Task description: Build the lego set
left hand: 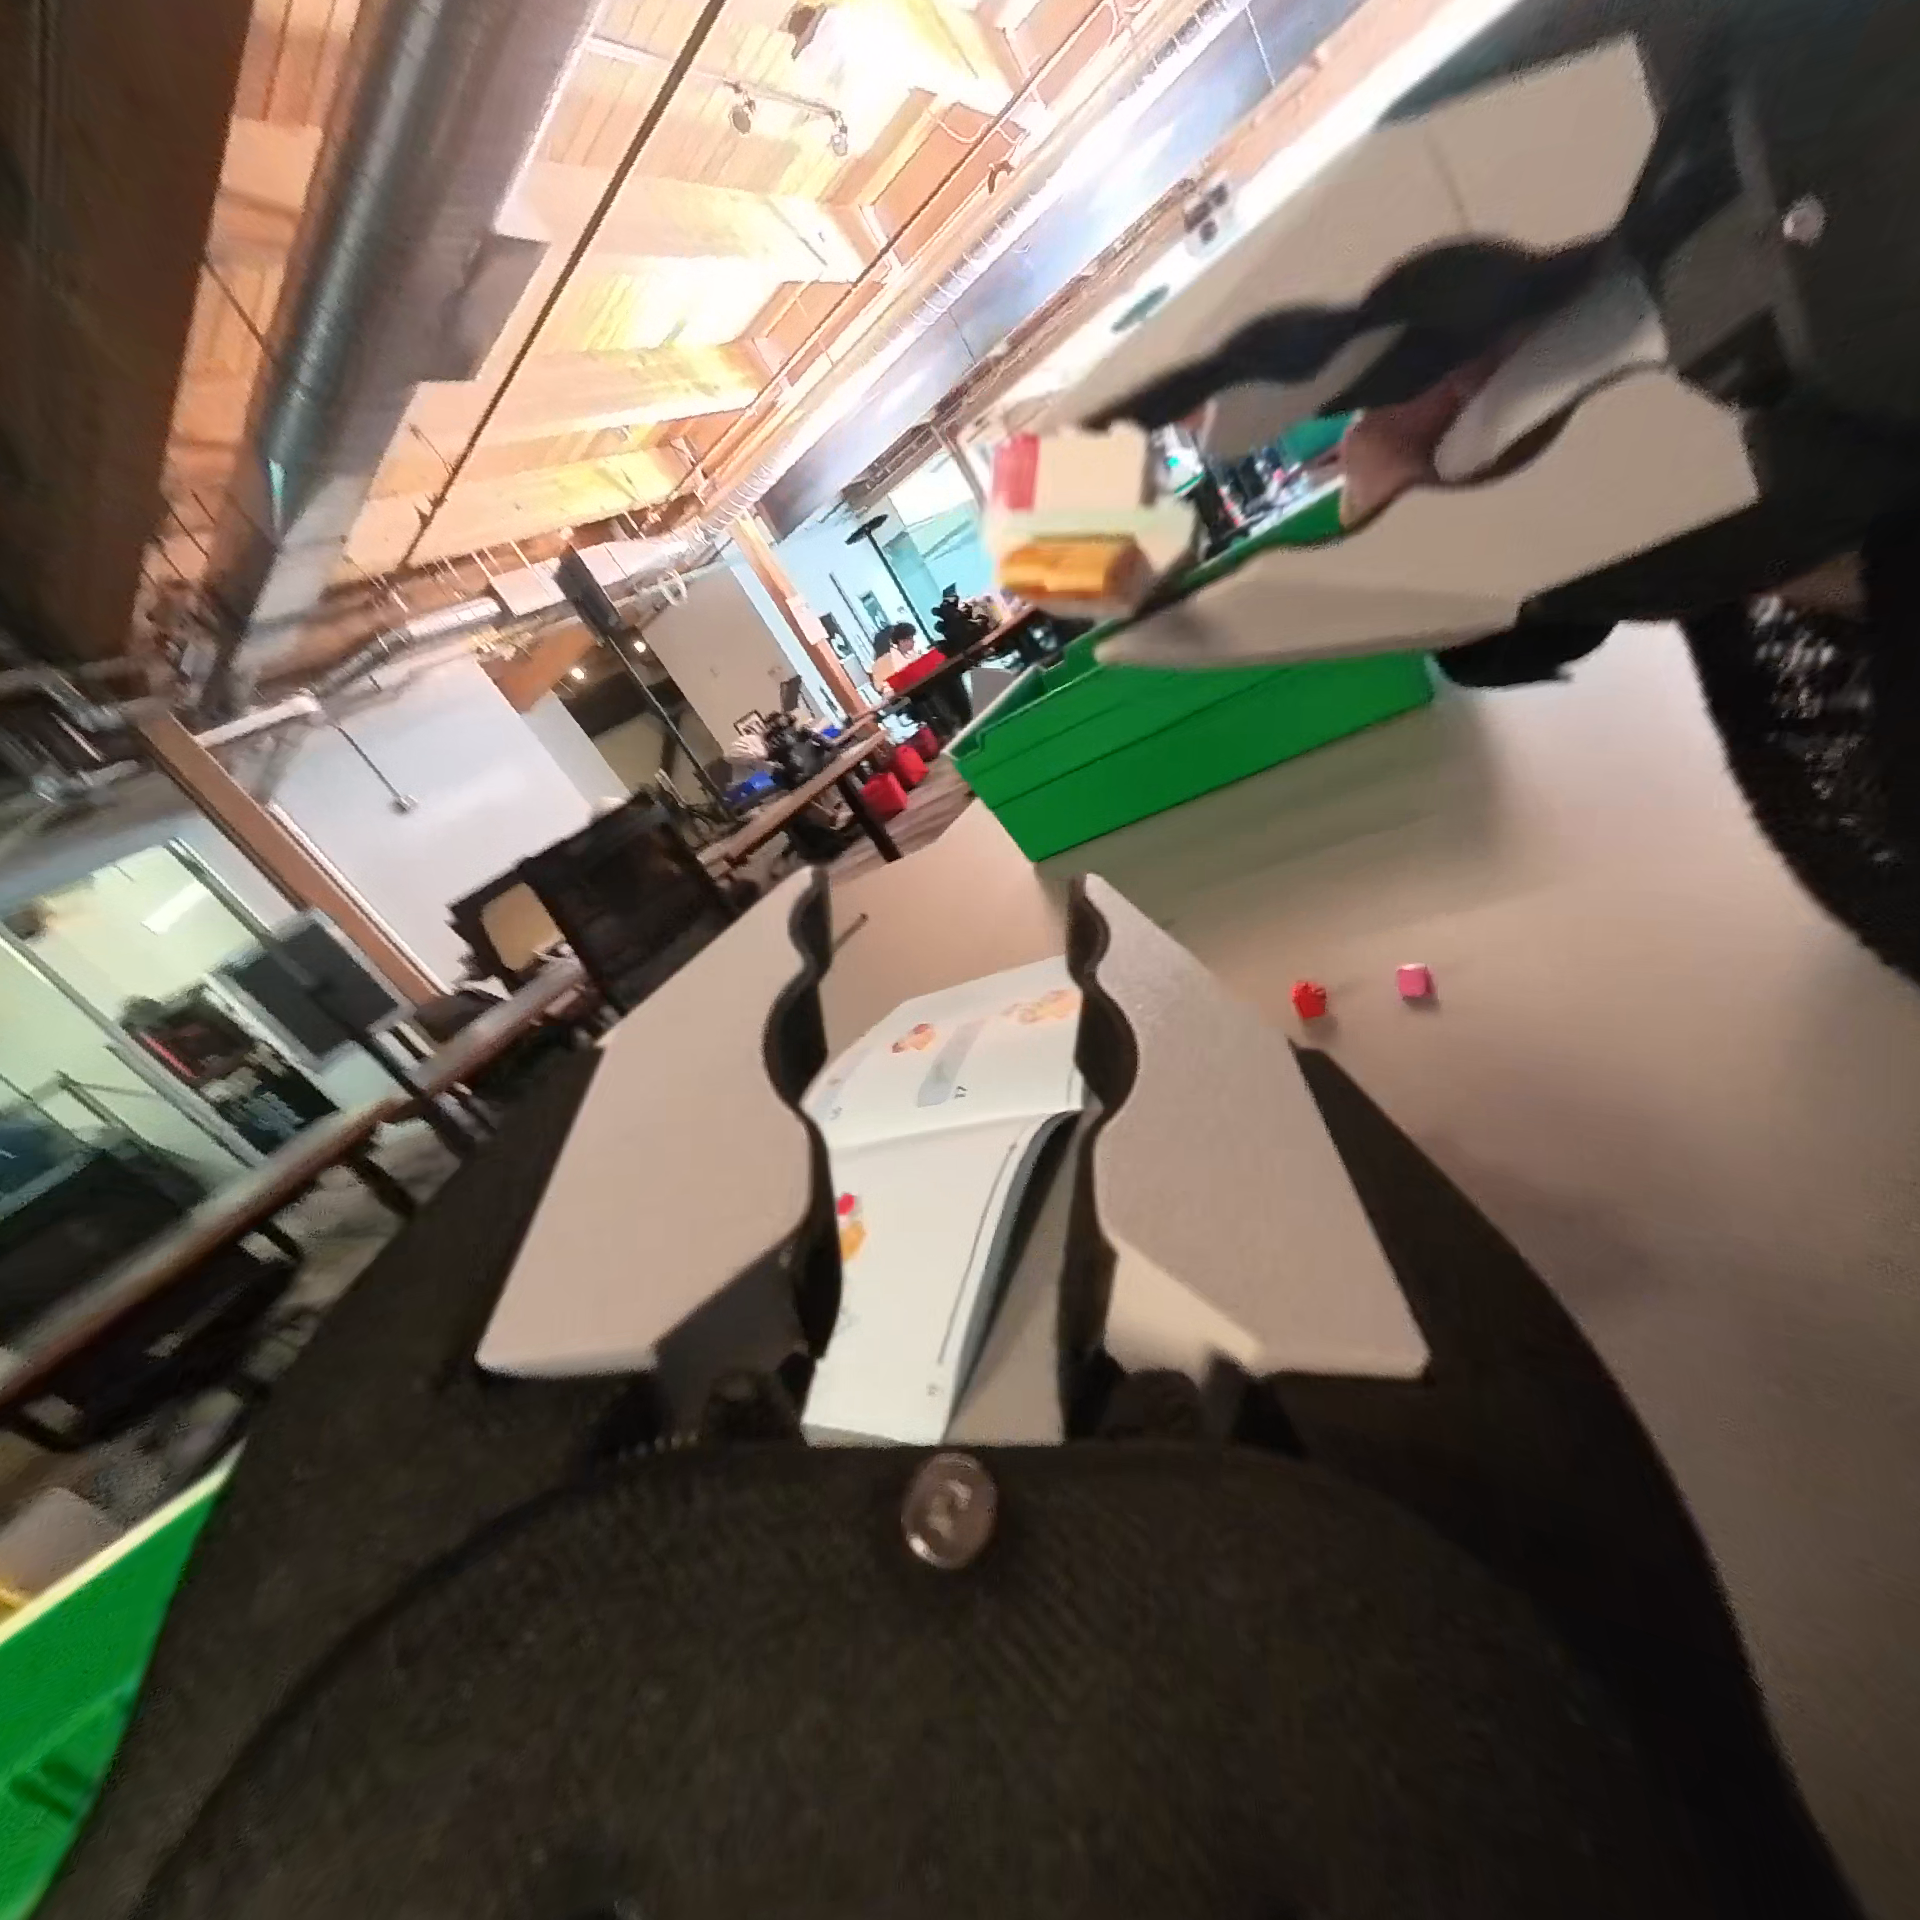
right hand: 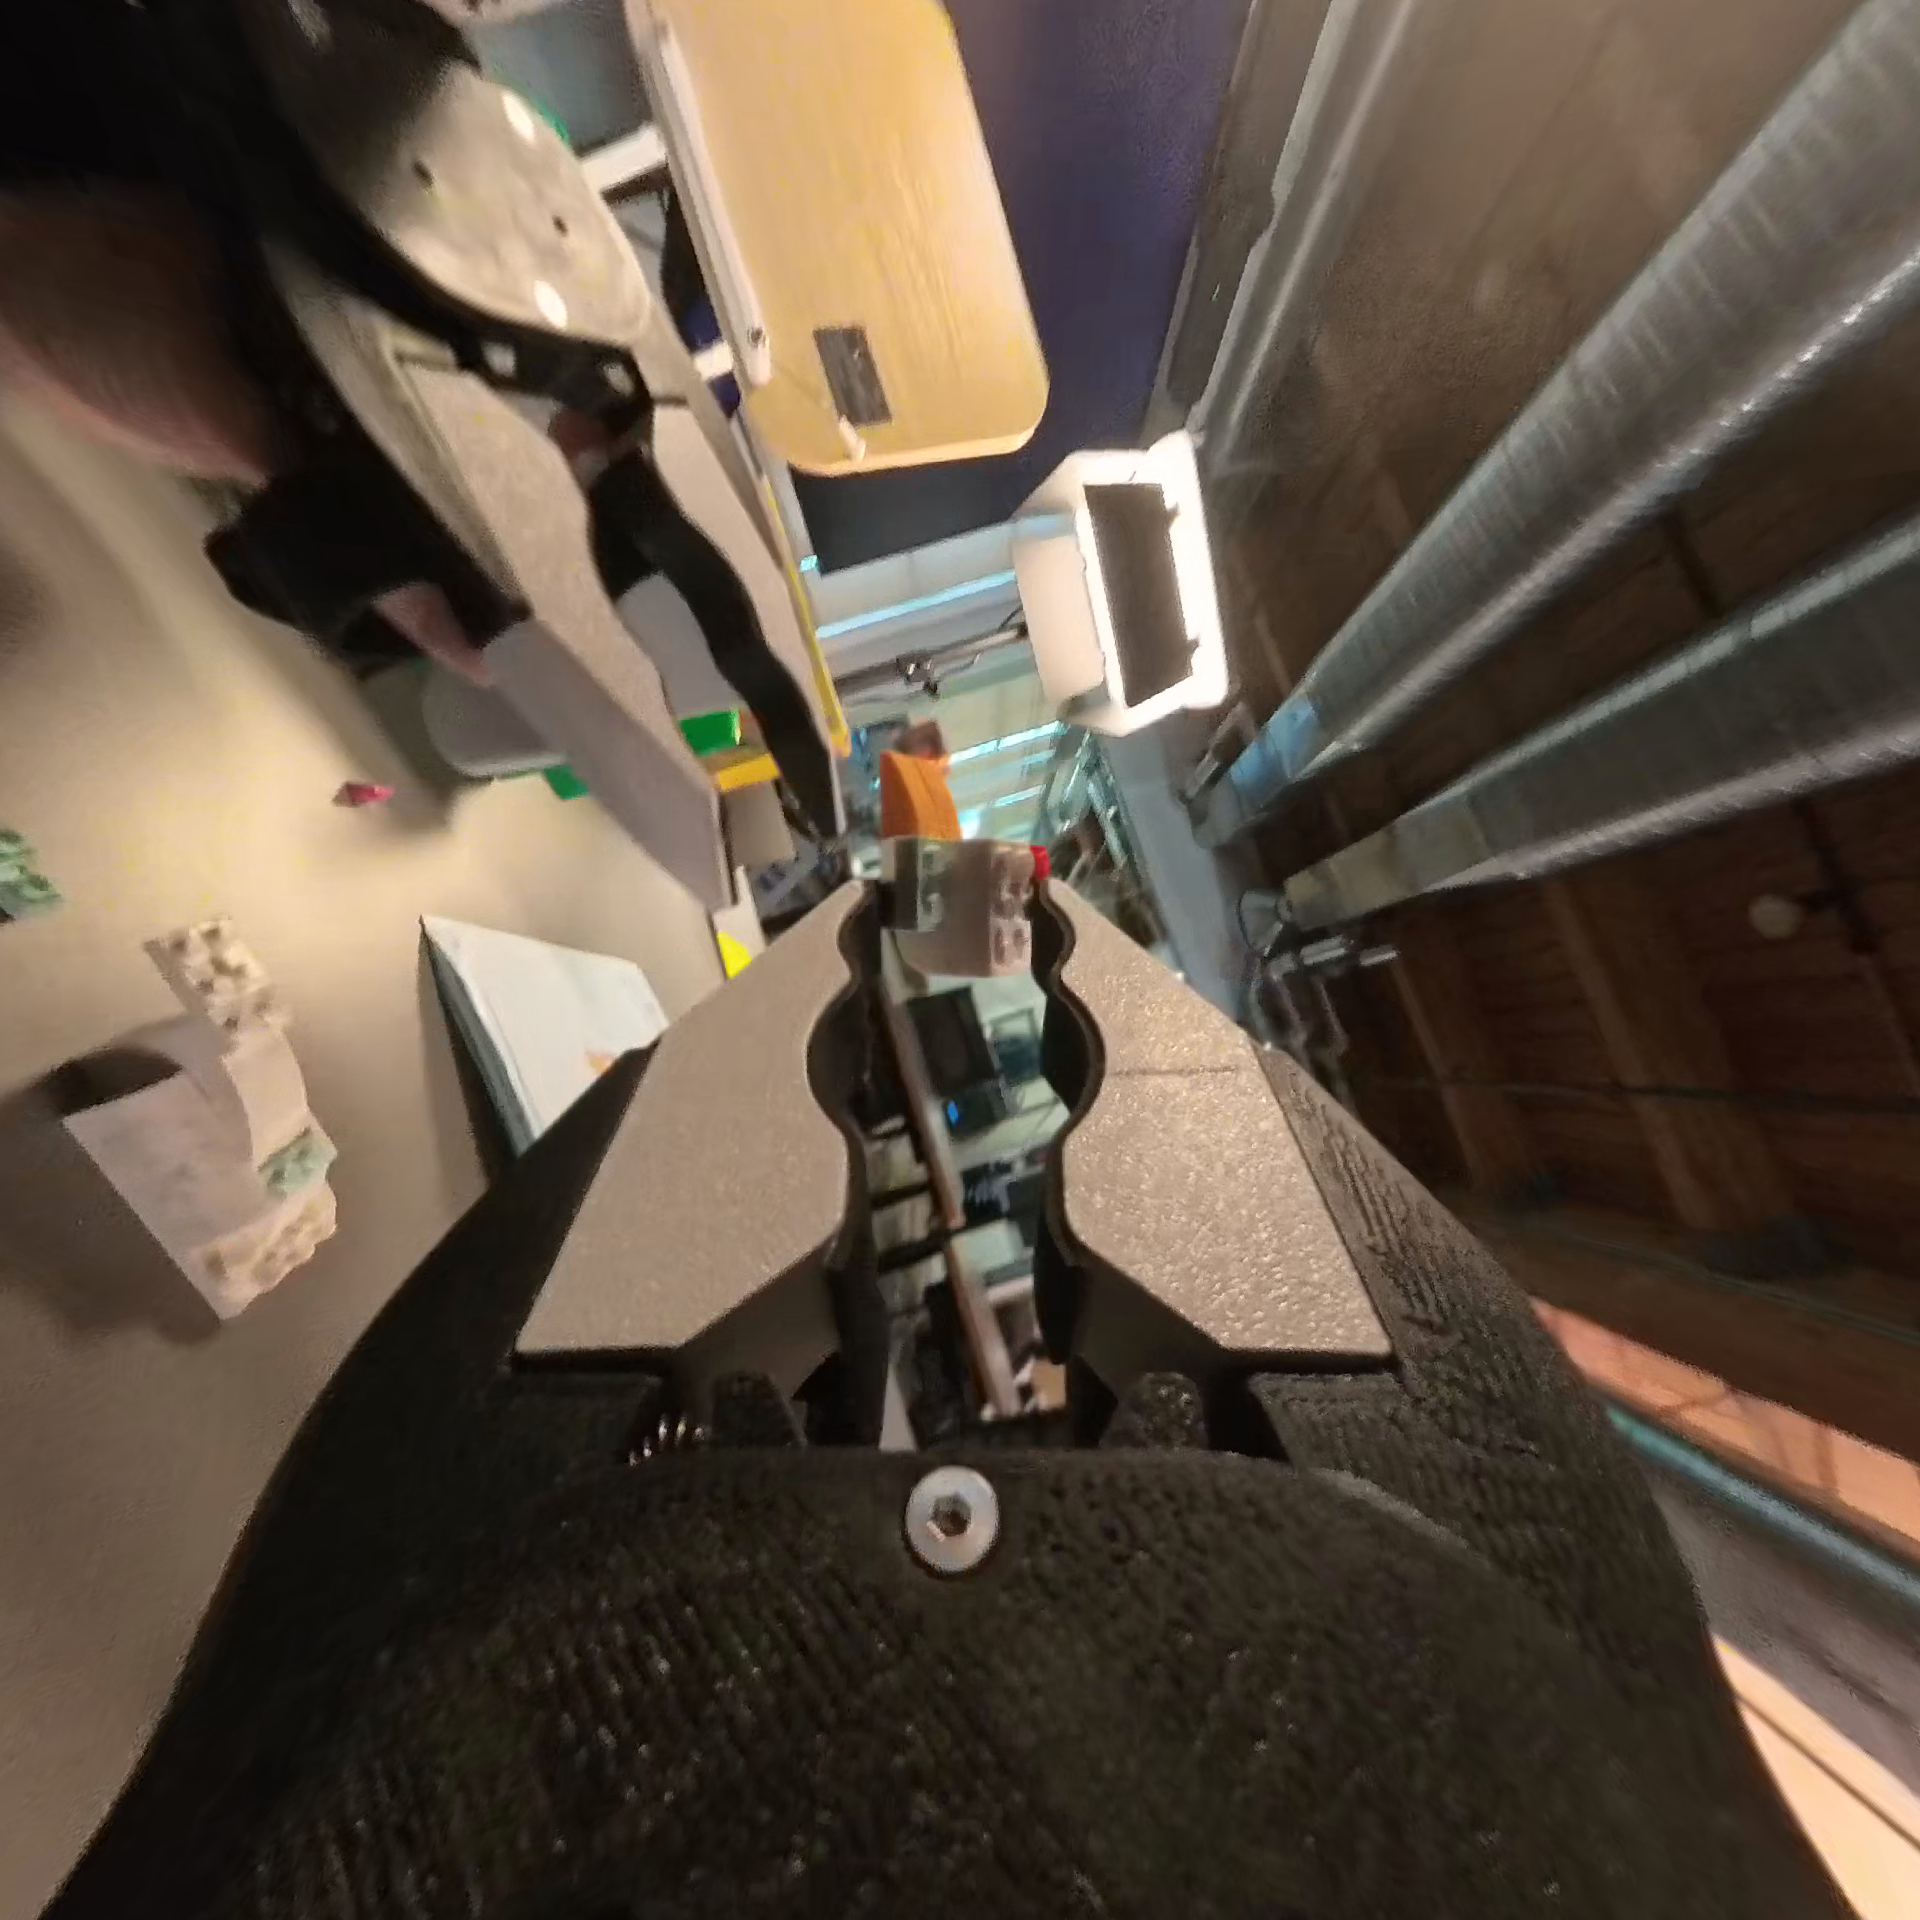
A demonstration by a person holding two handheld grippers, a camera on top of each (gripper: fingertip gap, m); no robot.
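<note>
My right gripper is shut on a small lego assembly of white bricks with a red piece and an orange piece, held up in the air. In the left wrist view the same gripper holds that assembly at the upper right, above the table. My left gripper is open and empty, over an open instruction booklet. It also shows in the right wrist view, at the upper left. A larger white lego build stands on the table.
A green tray sits on the beige table beyond the booklet. A small red piece and a pink piece lie loose on the table. A green bin is at the lower left. The booklet lies beside the white build. One gripper's finger ends stand about 5 cm off the other's.
</note>
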